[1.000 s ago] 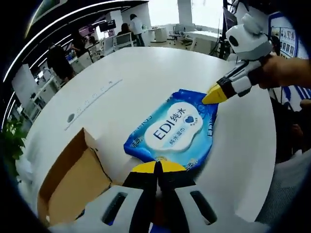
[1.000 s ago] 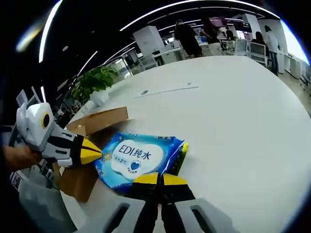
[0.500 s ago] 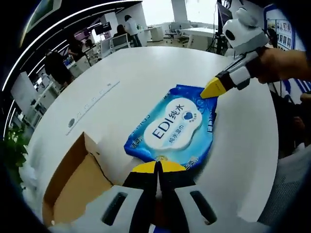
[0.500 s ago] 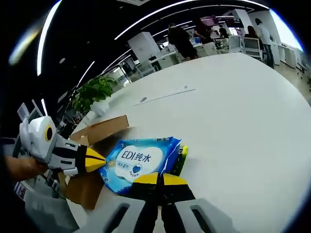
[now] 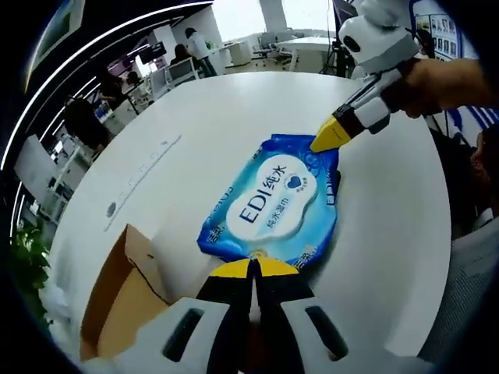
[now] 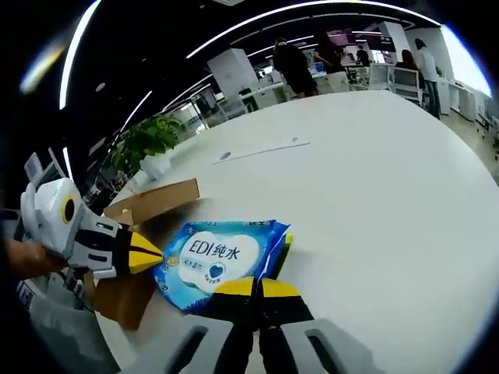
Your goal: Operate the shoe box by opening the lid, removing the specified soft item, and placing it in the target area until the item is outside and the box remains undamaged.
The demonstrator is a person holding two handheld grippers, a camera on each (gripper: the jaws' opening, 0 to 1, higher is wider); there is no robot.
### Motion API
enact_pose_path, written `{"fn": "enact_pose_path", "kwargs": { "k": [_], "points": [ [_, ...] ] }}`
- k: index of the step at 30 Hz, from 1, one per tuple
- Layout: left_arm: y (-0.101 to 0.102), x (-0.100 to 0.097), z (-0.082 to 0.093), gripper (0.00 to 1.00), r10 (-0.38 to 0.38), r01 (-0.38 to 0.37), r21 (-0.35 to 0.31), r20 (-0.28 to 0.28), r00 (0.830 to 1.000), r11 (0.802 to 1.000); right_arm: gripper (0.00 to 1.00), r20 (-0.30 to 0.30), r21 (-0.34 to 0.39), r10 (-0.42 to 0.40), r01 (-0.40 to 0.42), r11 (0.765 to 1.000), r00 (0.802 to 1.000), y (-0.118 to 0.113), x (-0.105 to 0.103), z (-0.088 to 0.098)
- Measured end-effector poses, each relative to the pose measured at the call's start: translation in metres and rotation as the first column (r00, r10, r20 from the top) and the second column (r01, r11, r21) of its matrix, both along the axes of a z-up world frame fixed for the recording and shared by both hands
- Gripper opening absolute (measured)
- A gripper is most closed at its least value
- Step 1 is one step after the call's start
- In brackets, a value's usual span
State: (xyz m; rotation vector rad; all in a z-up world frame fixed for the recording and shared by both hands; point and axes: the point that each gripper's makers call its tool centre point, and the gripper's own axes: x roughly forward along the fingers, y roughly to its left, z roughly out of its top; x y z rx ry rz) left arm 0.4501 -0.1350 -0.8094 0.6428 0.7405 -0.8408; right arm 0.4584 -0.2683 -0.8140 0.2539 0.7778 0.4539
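A blue wet-wipes pack (image 5: 273, 204) with a white "EDI" label is held between both grippers over the white table (image 5: 195, 117). My left gripper (image 5: 253, 269) is shut on the pack's near edge. My right gripper (image 5: 330, 135), held in a person's hand, reaches in from the upper right and pinches the far corner. In the right gripper view, my right gripper (image 6: 256, 287) is shut on the pack (image 6: 217, 255), and the left gripper (image 6: 148, 254) grips its opposite end. The open cardboard shoe box (image 5: 125, 292) lies low on the left, and this box (image 6: 152, 201) also sits behind the pack.
A thin strip (image 5: 144, 178) and a small round grey mark (image 5: 111, 209) lie on the table beyond the box. A potted plant (image 6: 148, 136) stands past the table edge. People and office desks fill the background. A wide bare stretch of table (image 6: 374, 179) lies to the right.
Both grippers have kept their hold on the pack. Both views have shifted slightly, and the box now sits lower and smaller in the left gripper view.
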Motion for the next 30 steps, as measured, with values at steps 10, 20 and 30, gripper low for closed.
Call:
{"fn": "enact_pose_path", "kwargs": {
  "k": [10, 20, 30],
  "points": [
    [0.001, 0.000, 0.001, 0.01, 0.004, -0.004, -0.010, -0.004, 1.000, 1.000, 0.00, -0.011, 0.009, -0.027, 0.027, 1.000, 1.000, -0.002, -0.006, -0.007],
    [0.010, -0.001, 0.009, 0.04, 0.056, -0.058, -0.055, -0.037, 0.998, 0.997, 0.00, -0.010, 0.003, -0.052, 0.052, 0.999, 0.999, -0.006, -0.007, -0.005],
    [0.008, -0.010, 0.023, 0.10, 0.097, -0.109, -0.141, -0.089, 0.991, 0.984, 0.06, 0.020, -0.019, -0.044, 0.045, 0.999, 0.999, -0.012, -0.011, 0.007]
  ]
}}
